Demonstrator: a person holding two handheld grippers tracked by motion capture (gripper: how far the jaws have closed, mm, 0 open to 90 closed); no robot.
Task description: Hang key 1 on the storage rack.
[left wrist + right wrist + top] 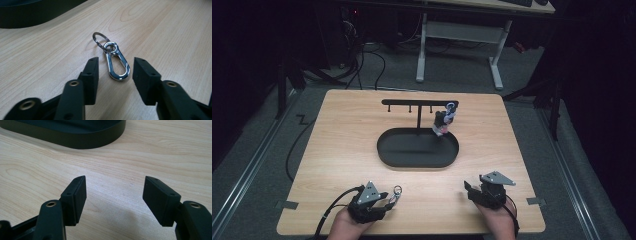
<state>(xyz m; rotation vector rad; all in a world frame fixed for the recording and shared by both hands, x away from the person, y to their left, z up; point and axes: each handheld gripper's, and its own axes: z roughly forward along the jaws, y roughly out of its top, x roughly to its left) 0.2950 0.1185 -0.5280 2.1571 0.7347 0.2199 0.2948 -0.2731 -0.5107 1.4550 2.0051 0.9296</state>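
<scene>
- The left gripper (115,72) has its 2 jaws spread apart on the wooden table (337,150). They grip nothing.
- A silver carabiner clip (117,65) lies flat on the table between these jaws; whether they touch it I cannot tell. A key ring (100,40) is joined to its far end.
- The right gripper (115,195) is wide open and empty, with bare wood between its jaws.
- Beyond both grippers a black oval tray (418,161) sits at the table's middle. Its floor looks empty.
- From the tray rises a post with a hook bar (419,102). A small bunch of items (443,120) hangs at the bar's right end, over the tray's right part.
</scene>
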